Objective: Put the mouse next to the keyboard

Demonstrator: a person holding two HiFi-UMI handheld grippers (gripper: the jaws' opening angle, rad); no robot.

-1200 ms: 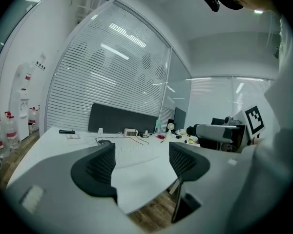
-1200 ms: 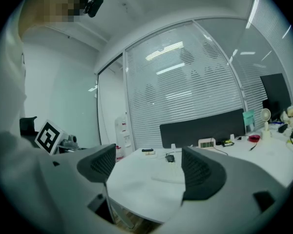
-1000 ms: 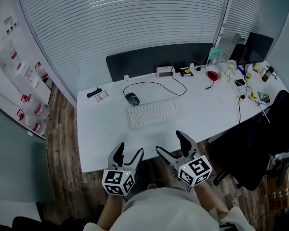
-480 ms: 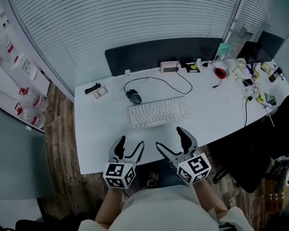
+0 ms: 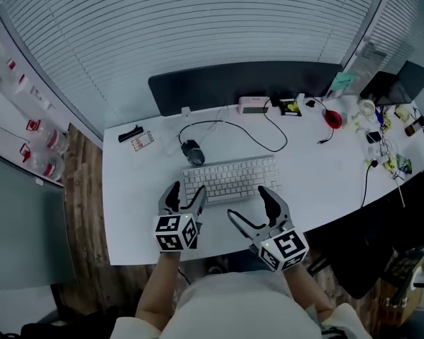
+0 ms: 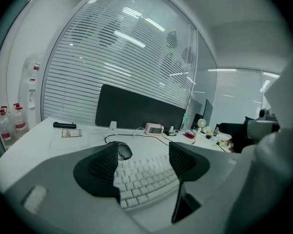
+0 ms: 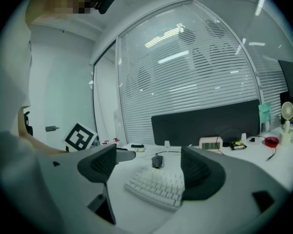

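A dark wired mouse (image 5: 193,151) sits on a white desk (image 5: 134,196), just beyond the far left corner of a white keyboard (image 5: 230,179) that lies slightly askew near the middle of the surface. The mouse's black cable (image 5: 247,129) loops away across the desktop towards the rear edge. Neither tool touches the mouse. The left gripper (image 5: 186,193) hangs above the keyboard's near left end, jaws spread with only keys and the mouse showing between them. The right gripper (image 5: 249,205) hovers over the desk's near edge below the keyboard's right end, jaws likewise wide apart and holding nothing.

Along the back of the desk runs a low black divider panel (image 5: 233,83), and in front of it stands a small pale clock-like device (image 5: 252,105). A black object (image 5: 131,133) and a small card (image 5: 142,142) lie at the far left corner. A red item (image 5: 332,119) and a cluster of small clutter (image 5: 381,129) crowd the right end, where a dark office chair (image 5: 403,210) stands.

Behind the desk, white horizontal blinds (image 5: 198,27) cover a glass wall. Wood-plank flooring (image 5: 81,210) shows at left, beside bottles with red caps (image 5: 46,166).
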